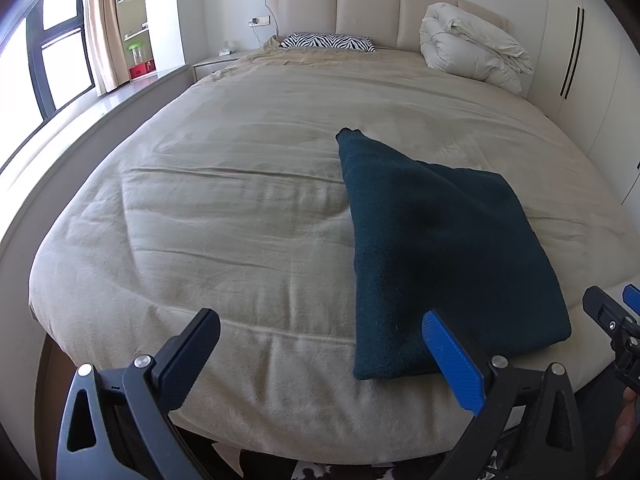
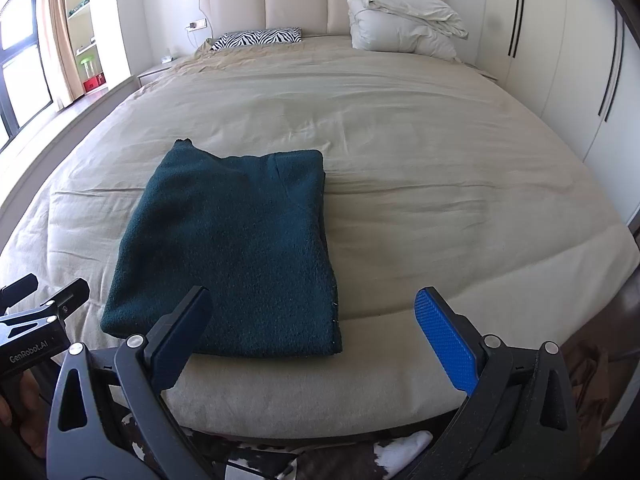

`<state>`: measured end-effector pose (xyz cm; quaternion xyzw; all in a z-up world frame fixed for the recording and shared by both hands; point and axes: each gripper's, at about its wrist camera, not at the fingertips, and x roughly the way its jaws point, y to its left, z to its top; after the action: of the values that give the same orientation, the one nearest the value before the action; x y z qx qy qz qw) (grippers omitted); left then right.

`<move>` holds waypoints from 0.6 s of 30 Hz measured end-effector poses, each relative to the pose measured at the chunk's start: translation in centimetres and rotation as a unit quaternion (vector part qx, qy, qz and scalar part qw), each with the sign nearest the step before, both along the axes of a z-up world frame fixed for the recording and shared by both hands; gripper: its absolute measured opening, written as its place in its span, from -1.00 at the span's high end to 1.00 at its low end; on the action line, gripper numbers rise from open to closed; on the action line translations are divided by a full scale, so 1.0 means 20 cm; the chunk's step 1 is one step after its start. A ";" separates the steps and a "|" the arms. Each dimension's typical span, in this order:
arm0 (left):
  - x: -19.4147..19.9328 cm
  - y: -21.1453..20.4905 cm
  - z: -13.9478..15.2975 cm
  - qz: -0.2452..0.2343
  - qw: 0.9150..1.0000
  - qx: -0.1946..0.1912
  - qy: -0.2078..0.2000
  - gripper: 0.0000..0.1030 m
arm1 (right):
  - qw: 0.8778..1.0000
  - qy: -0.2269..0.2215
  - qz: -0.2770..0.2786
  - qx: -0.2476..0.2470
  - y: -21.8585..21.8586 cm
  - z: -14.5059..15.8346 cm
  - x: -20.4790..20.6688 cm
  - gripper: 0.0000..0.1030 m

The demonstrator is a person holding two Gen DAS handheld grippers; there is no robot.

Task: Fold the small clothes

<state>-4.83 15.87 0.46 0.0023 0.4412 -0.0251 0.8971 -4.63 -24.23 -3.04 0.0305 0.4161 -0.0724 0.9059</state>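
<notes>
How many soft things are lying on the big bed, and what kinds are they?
Dark green folded garment: 1
Zebra-striped pillow: 1
White bundled duvet: 1
Total: 3 on the bed
</notes>
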 end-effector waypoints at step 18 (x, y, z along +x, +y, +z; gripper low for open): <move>0.01 0.00 -0.01 -0.002 1.000 0.001 0.004 -1.00 | 1.000 0.002 -0.001 0.002 0.00 -0.02 0.00 -1.00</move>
<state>-4.70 15.96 0.21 0.0043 0.4445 -0.0269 0.8954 -4.66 -24.26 -3.35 0.0330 0.4184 -0.0728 0.9048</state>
